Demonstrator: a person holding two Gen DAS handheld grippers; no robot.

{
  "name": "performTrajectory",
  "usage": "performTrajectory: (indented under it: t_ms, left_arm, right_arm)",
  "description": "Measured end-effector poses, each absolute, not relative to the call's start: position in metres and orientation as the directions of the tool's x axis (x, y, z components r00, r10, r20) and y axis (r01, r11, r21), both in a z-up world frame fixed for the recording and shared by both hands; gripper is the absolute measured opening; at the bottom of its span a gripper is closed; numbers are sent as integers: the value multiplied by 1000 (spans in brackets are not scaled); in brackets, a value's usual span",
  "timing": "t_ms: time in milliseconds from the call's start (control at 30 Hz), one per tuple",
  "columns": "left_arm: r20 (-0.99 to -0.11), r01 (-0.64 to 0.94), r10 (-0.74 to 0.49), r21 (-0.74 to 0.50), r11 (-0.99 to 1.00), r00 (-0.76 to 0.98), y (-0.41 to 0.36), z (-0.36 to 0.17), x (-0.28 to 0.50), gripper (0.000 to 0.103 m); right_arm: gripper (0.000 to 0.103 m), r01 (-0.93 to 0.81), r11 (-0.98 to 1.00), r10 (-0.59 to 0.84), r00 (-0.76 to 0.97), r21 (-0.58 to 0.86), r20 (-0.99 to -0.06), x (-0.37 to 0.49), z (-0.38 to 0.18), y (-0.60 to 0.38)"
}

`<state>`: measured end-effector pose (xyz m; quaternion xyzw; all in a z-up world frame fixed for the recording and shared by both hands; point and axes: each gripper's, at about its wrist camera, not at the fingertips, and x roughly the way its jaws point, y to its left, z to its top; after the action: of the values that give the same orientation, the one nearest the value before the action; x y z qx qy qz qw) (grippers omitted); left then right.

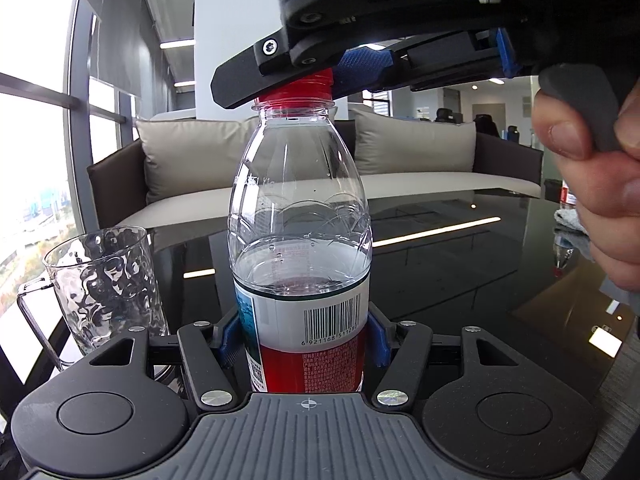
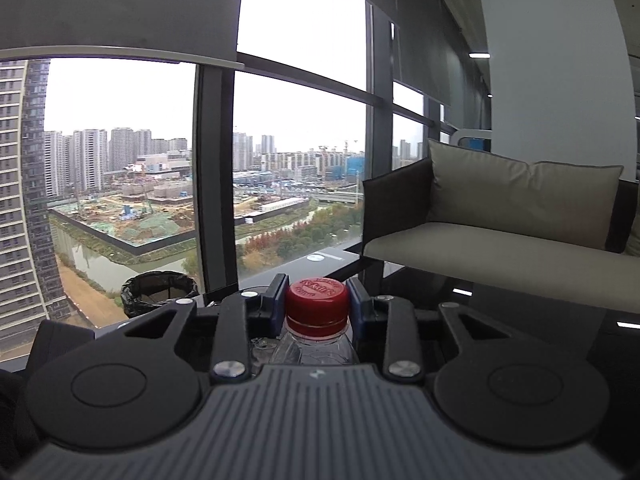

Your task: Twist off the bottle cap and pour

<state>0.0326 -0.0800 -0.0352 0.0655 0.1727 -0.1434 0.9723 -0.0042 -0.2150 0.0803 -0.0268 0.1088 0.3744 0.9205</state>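
left tool (image 1: 304,344) clamps clear ribbed bottle (image 1: 300,216) at its label; right tool (image 2: 317,304) pinches ridged red cap (image 2: 317,298). dimpled glass mug (image 1: 106,284) on glossy black bench (image 1: 460,248).

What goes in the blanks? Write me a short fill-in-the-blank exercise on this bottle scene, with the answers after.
1. The left tool grips the bottle around its ____.
2. The right tool is closed on the ____ cap.
3. The empty glass mug stands to the bottle's ____ in the left wrist view.
4. The cap is still ____ the bottle.

Answers: label; red; left; on
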Motion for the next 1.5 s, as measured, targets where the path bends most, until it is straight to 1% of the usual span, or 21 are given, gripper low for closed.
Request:
performTrajectory:
  t_ms: [200,433,533,600,667,700,733,800,833,867,933,1000,1167,1267,1367,1500]
  left_arm:
    - [-346,302,-256,86,949,903,-83,-37,33,56]
    - [-339,306,-261,85,948,904,-84,-40,30,56]
    - [-334,308,-263,90,947,905,-85,-41,30,56]
    - [-333,307,-264,83,948,905,-85,-41,32,56]
    - [-336,305,-261,84,949,905,-84,-42,32,56]
    - [-337,304,-259,89,948,905,-85,-43,32,56]
    - [-337,303,-257,92,948,906,-85,-44,32,56]
    - [-340,302,-257,87,949,905,-86,-43,31,56]
    - [-340,303,-257,88,949,905,-86,-44,31,56]
    - [-339,301,-254,92,949,906,-87,-44,30,56]
    - [-340,300,-254,90,950,905,-88,-44,29,56]
    - [-340,300,-253,92,950,906,-88,-45,28,56]
    - [-341,296,-250,89,951,906,-90,-45,25,56]
    - [-341,296,-250,88,951,906,-92,-46,23,56]
    - [-340,297,-251,88,951,906,-92,-46,18,56]
    - [-339,298,-254,85,951,906,-89,-47,13,56]
  right_arm:
    - [33,-838,546,820,526,30,-226,23,87,-230]
    - [32,-953,298,930,280,45,-239,56,94,-246]
    - [32,-972,199,956,163,128,-245,79,97,-253]
    - [33,-967,182,959,134,177,-251,93,101,-252]
    - [33,-965,202,954,154,169,-258,90,104,-249]
    - [37,-964,212,951,166,162,-261,85,104,-247]
    - [47,-957,243,942,195,156,-272,77,103,-244]
    - [47,-938,319,920,272,135,-282,61,99,-240]
    - [49,-926,356,910,313,127,-274,50,95,-239]
    - [49,-911,397,898,360,115,-251,39,92,-239]
    - [50,-870,484,867,464,88,-180,18,88,-241]
    - [50,-832,548,834,535,87,-136,4,85,-242]
    - [49,-753,652,758,648,89,-77,-16,87,-238]
    - [49,-716,694,720,690,75,-70,-21,89,-232]
    - [45,-708,701,713,695,83,-92,-17,85,-227]
    - [34,-694,715,699,709,82,-95,-15,78,-225]
